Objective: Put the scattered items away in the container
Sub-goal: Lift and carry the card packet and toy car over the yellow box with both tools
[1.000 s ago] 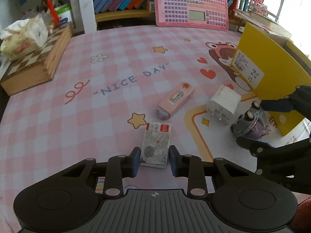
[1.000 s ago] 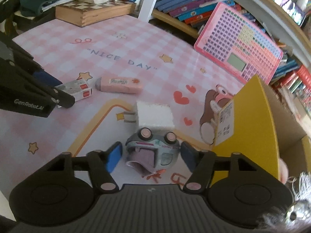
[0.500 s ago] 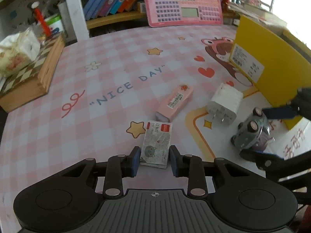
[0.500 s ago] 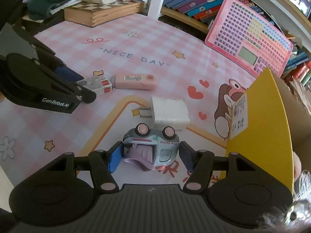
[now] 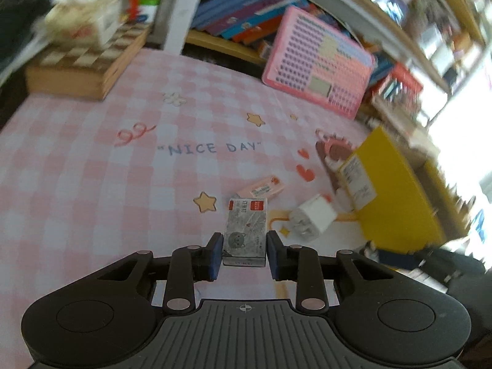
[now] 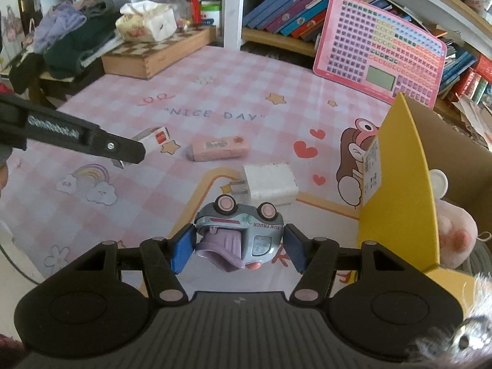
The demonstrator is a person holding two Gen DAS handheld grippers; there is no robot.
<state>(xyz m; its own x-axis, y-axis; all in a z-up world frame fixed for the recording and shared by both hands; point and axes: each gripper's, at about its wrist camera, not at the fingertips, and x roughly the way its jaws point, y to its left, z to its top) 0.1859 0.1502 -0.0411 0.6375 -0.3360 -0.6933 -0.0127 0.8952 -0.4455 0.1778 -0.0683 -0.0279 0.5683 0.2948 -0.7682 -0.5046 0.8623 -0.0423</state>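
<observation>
Staples in their small grey box [image 5: 244, 233] sat clamped between the nearly closed blue pads of the left gripper [image 5: 245, 256], the box raised off the pink checked tablecloth [image 5: 92, 166]. Jaws of the right gripper [image 6: 239, 247] stood about half open, pressed on both sides of the upturned grey toy truck [image 6: 241, 230]. On the cloth the pink eraser [image 6: 219, 149] and the white charger plug [image 6: 270, 183] lay near the yellow cardboard box [image 6: 399, 190] at the cloth's right edge, a pink plush toy [image 6: 455, 233] inside it
</observation>
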